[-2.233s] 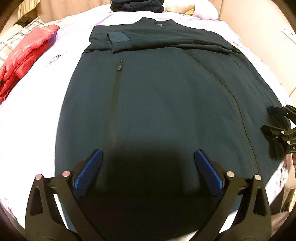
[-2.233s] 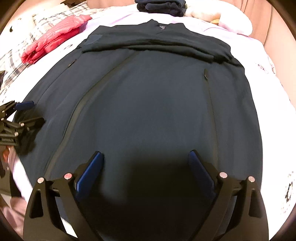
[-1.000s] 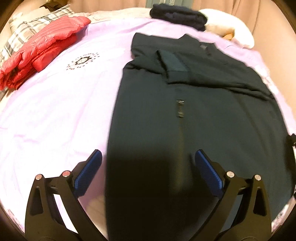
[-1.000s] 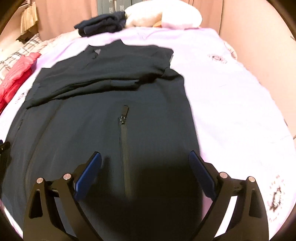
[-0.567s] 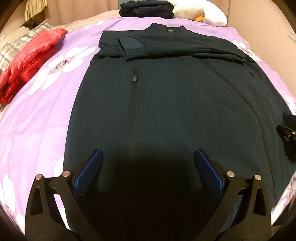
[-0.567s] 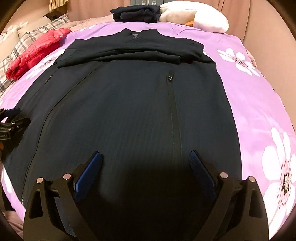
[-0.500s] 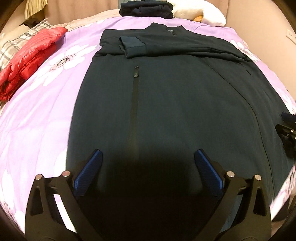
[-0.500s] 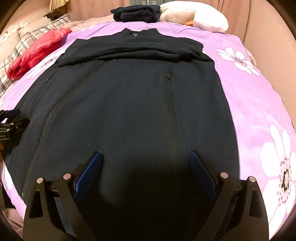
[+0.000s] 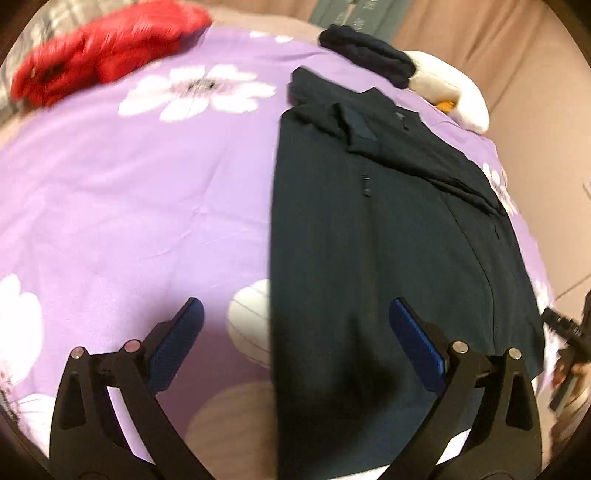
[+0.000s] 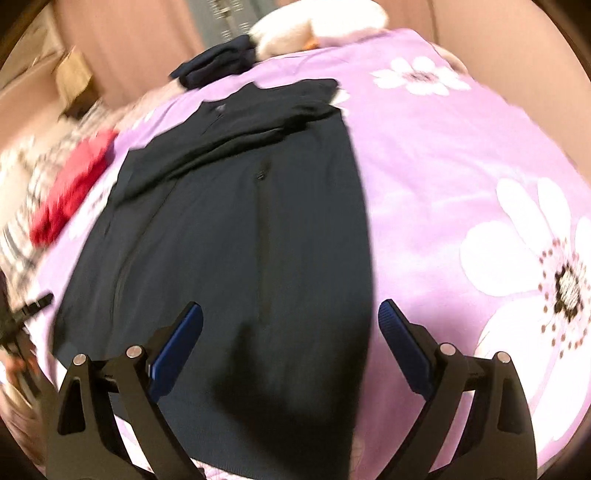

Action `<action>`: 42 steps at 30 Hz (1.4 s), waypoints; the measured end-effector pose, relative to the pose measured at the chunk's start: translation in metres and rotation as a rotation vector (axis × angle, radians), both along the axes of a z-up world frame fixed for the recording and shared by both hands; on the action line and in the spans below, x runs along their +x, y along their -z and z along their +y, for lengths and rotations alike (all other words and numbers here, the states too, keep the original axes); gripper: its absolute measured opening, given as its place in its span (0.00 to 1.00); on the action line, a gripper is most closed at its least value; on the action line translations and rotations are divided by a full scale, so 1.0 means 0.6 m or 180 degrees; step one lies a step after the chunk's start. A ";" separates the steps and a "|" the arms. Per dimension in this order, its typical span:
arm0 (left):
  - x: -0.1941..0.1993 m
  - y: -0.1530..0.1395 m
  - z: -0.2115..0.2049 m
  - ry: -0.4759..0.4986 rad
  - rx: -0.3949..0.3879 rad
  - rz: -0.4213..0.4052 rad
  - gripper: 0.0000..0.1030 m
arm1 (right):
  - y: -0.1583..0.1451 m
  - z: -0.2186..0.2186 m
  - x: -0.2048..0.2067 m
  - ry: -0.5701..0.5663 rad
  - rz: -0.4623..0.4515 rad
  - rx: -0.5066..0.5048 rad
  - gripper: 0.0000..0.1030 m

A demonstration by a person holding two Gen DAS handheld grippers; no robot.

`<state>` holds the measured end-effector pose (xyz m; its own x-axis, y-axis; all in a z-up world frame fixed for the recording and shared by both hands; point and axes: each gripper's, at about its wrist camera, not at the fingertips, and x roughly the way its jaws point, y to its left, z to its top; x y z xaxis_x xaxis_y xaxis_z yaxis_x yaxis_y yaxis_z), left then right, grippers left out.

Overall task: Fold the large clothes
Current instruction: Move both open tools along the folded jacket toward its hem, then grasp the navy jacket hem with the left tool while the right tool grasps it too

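So I hold the left tool (image 9: 295,345) and right tool (image 10: 290,343) spread wide, grasping nothing, above the hem corners of the dark jacket (image 9: 388,240), flat on the bed (image 9: 129,192); farther up, sleeves lie folded across the chest (body folds remain, I judge).

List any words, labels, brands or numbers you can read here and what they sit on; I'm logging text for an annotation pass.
None can be read.
Teal panel behind the bed: pale marks along its top edge, too blurred to read.
Dark jacket: a small tag at the collar, too small to read.
Purple bedcover: only white flowers, no text.
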<state>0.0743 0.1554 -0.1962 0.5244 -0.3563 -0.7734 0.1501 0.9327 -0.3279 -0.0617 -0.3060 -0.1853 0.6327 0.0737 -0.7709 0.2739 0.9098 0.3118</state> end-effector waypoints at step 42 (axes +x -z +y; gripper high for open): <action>-0.023 0.039 -0.058 0.1119 -0.1493 0.0734 0.97 | 0.032 -0.014 -0.022 -0.0884 0.0281 0.1407 0.76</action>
